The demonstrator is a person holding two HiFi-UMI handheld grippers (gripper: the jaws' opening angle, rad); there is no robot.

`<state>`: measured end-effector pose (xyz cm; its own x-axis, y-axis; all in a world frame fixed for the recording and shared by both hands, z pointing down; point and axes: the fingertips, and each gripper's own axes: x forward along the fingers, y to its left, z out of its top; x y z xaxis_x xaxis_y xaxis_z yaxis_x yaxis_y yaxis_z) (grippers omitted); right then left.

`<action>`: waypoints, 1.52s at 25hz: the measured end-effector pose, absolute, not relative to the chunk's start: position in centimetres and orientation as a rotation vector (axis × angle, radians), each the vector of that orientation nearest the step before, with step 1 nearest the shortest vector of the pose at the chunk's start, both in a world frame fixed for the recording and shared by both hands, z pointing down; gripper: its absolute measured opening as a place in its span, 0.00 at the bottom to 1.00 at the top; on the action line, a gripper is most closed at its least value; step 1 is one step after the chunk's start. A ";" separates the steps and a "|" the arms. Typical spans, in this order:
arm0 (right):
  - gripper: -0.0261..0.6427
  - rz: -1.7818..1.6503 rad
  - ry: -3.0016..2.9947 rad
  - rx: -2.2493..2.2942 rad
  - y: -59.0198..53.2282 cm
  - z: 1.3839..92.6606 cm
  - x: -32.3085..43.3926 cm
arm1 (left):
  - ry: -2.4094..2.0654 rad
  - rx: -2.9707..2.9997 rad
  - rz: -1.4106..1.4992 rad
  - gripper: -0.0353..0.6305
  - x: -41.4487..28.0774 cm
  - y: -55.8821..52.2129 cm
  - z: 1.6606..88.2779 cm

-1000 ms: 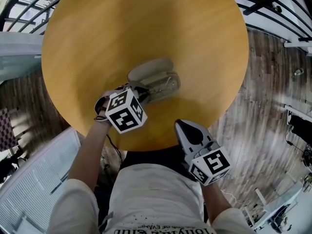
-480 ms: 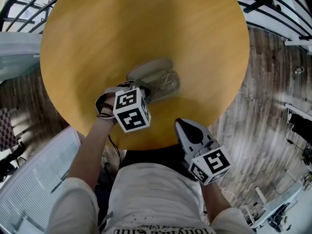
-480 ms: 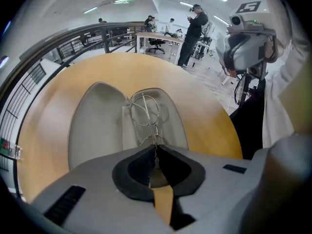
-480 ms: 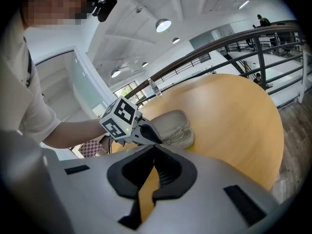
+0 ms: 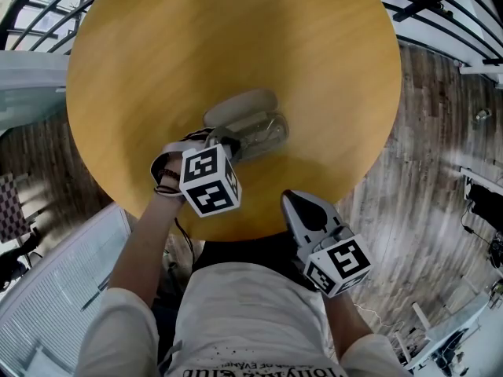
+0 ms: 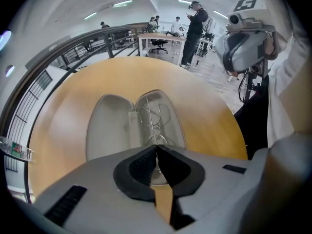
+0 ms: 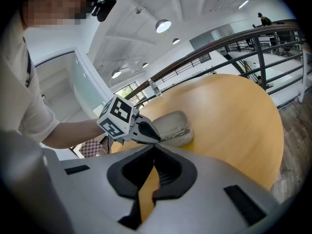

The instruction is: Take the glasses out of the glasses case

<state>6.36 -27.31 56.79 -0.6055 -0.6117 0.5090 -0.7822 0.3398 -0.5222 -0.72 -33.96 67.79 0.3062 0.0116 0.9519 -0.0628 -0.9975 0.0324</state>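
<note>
Left gripper jaws pinch glasses in open case.

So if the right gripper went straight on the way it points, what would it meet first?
Probably the left gripper, shut on the glasses in the open glasses case; depth is hard to judge.

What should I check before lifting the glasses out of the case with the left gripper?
1. Case open: ok, lid flat on the table.
2. Glasses in case: ok, in the half beside the lid.
3. Left gripper on glasses: ok, jaws shut on the thin wire frame.
4. Grip firm enough: cannot tell.
5. Right gripper steadying case: not ok, it is off the table's near edge, jaws shut, empty.
</note>
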 end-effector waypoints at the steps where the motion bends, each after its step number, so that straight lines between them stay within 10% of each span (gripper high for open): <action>1: 0.08 1.117 -2.381 1.262 -27.4 56.8 6.4 | -0.056 2.491 1.816 0.10 -0.8 -34.1 67.7; 38: 0.08 0.738 -2.508 1.304 -24.7 46.7 6.9 | -0.536 2.706 1.239 0.10 -3.0 -28.7 53.6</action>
<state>6.89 -24.71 46.74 -0.5821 -0.7018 0.4106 -0.8123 0.4804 -0.3307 -3.04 -28.73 53.55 0.6029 -0.2679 0.7515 -0.3639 -0.9306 -0.0398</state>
